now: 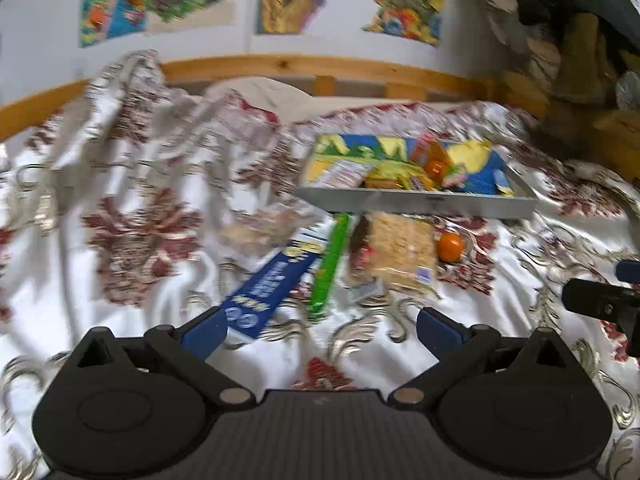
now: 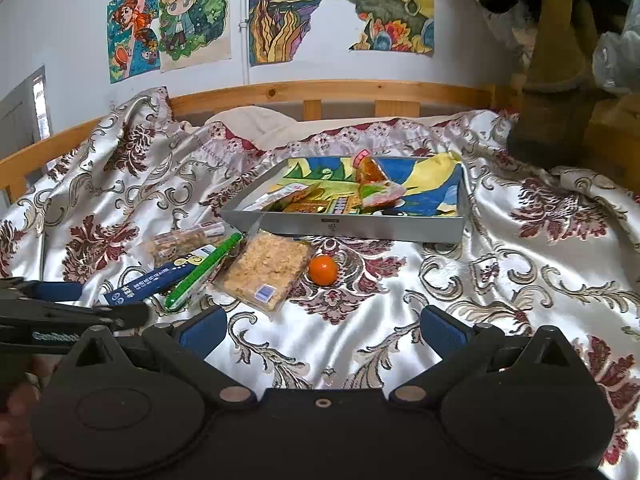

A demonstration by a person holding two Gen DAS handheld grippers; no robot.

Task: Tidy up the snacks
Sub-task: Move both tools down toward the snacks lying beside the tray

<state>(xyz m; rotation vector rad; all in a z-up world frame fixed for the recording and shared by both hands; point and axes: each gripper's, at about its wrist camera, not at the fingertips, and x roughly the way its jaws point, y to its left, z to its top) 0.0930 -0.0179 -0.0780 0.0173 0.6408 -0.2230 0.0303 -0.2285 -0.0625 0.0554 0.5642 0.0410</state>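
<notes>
While spread wide and empty, right gripper (image 2: 320, 330) hovers short of tangerine (image 2: 323, 269); left gripper (image 1: 318, 330) likewise, near blue box (image 1: 272, 284).

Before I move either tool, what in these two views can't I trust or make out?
- Left wrist view: motion blur; print on the blue box is unreadable.
- Tray: its near wall hides the lower parts of the packets inside, both views.
- Clear snack bag: partly covered by the blue box and green stick.
- Small label on the cracker pack: too small to read.

Glossy satin bedspread (image 2: 400, 340), matt grey tray (image 2: 360, 230) (possibly metal), varnished wooden bedframe (image 2: 320, 92), crinkly plastic wrappers (image 2: 266, 276)
</notes>
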